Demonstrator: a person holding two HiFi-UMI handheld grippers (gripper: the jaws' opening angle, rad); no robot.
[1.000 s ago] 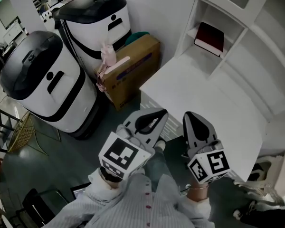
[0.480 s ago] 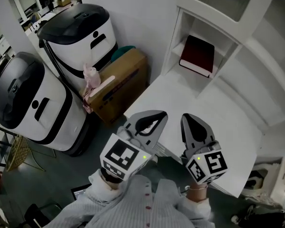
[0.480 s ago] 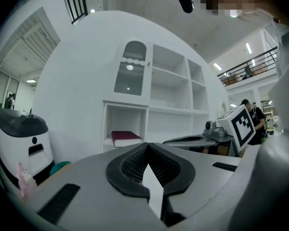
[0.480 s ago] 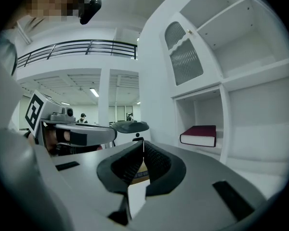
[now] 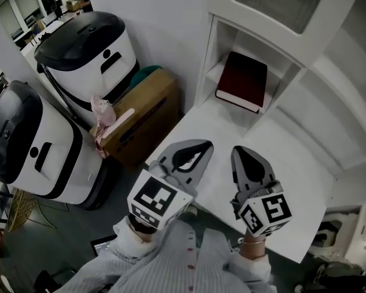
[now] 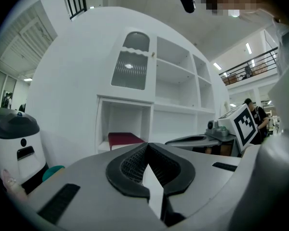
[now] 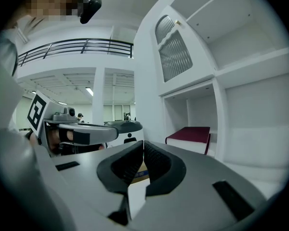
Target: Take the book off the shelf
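A dark red book (image 5: 241, 80) lies flat in the low left cubby of the white shelf unit (image 5: 305, 72); it also shows as the book (image 6: 124, 139) in the left gripper view and the book (image 7: 190, 134) in the right gripper view. My left gripper (image 5: 192, 152) is shut and empty, held over the near edge of the white table (image 5: 274, 157). Beside it, my right gripper (image 5: 249, 159) is shut too, with nothing between its tips. Both point toward the shelf and stay well short of the book.
Two large white-and-black machines (image 5: 85, 54) stand at the left, with a cardboard box (image 5: 140, 118) wedged between them and the table. The shelf has a louvred door (image 6: 130, 67) above the book's cubby. A person's striped sleeves (image 5: 189, 261) fill the bottom.
Both grippers and the camera have advanced toward the shelf; the book and table have slid closer and lower-left in view. Both pairs of jaws stay shut.
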